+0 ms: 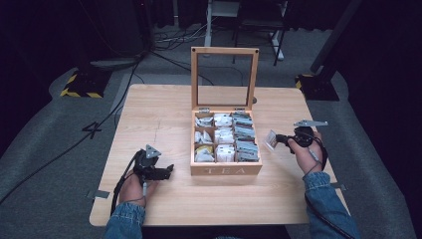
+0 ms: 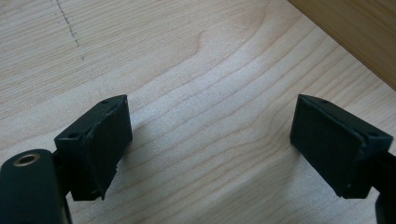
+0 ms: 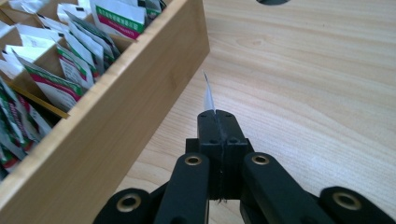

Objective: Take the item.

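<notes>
The tea packet (image 1: 269, 140) is clamped edge-on between the closed jaws of the right gripper (image 1: 278, 140), held above the table (image 1: 159, 109) just right of the wooden tea box (image 1: 226, 170), whose lid stands upright. The left gripper (image 1: 168, 171) rests on the table left of the box, jaws wide apart and empty.

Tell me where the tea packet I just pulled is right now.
The tea packet is pinched in the right gripper, held just off the right side of the open tea box, above the table.
</notes>
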A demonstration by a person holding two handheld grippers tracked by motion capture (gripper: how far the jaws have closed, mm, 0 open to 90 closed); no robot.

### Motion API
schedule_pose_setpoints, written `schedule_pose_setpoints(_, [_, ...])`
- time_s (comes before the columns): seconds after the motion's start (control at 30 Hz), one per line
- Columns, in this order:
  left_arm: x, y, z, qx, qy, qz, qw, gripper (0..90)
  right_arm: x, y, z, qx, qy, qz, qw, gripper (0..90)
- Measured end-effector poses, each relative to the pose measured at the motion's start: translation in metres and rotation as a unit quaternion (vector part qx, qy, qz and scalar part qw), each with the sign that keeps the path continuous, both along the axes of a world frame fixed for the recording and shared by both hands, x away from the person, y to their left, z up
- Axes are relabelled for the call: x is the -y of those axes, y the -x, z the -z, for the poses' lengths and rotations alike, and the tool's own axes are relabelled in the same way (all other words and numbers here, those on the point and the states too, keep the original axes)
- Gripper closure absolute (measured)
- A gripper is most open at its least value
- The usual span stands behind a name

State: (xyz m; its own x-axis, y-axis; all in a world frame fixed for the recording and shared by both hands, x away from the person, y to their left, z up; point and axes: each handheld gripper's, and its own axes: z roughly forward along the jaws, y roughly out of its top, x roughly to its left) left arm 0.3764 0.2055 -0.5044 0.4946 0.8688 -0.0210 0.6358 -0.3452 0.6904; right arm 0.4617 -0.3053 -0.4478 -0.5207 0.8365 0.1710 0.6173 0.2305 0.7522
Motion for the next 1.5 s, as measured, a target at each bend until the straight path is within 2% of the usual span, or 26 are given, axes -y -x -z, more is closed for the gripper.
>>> schedule_pose_setpoints(0.37, [0.000,0.000,0.000,0.000,0.000,0.000,1.0000,13.1,0.001,-0.002,0.007,-0.021,0.005,-0.003,0.9998,90.0])
schedule_pose_setpoints(0.43, [0.000,0.000,0.000,0.000,0.000,0.000,1.0000,13.1,0.002,-0.003,0.008,-0.027,0.006,-0.004,0.9996,84.4])
schedule_pose_setpoints(0.47, [0.000,0.000,0.000,0.000,0.000,0.000,1.0000,13.1,0.003,-0.004,0.009,-0.030,0.003,-0.005,0.9995,77.3])
schedule_pose_setpoints(0.5, [0.000,0.000,0.000,0.000,0.000,0.000,1.0000,13.1,0.003,-0.004,0.009,-0.030,0.003,-0.005,0.9995,77.3])
schedule_pose_setpoints(0.63, [0.000,0.000,0.000,0.000,0.000,0.000,1.0000,13.1,0.004,-0.006,0.013,-0.017,0.006,0.010,0.9998,56.3])
schedule_pose_setpoints(0.7, [0.000,0.000,0.000,0.000,0.000,0.000,1.0000,13.1,0.004,-0.008,0.016,-0.010,0.011,0.018,0.9997,50.9])
schedule_pose_setpoints(0.8, [0.000,0.000,0.000,0.000,0.000,0.000,1.0000,13.1,0.007,-0.010,0.021,-0.002,0.031,0.027,0.9991,45.7])
schedule_pose_setpoints(0.9, [0.000,0.000,0.000,0.000,0.000,0.000,1.0000,13.1,0.010,-0.011,0.022,0.000,0.035,0.032,0.9989,43.9])
schedule_pose_setpoints(1.17, [0.000,0.000,0.000,0.000,0.000,0.000,1.0000,13.1,0.013,-0.007,0.013,0.017,0.018,0.018,0.9995,40.9])
schedule_pose_setpoints(1.27, [0.000,-0.001,0.000,0.001,0.001,-0.001,1.0000,13.1,0.013,0.004,0.003,0.032,0.006,-0.007,0.9994,39.8])
schedule_pose_setpoints(1.37, [0.000,-0.001,0.000,0.000,0.001,-0.001,1.0000,13.1,0.013,0.012,-0.003,0.040,0.002,-0.020,0.9990,39.0])
schedule_pose_setpoints(1.47, [0.000,-0.001,0.000,0.000,0.000,-0.001,1.0000,13.1,0.012,0.029,-0.013,0.055,-0.001,-0.042,0.9976,38.4])
schedule_pose_setpoints(1.5, [0.000,-0.001,0.000,0.000,0.001,0.000,1.0000,13.1,0.012,0.029,-0.013,0.055,-0.001,-0.042,0.9976,38.4])
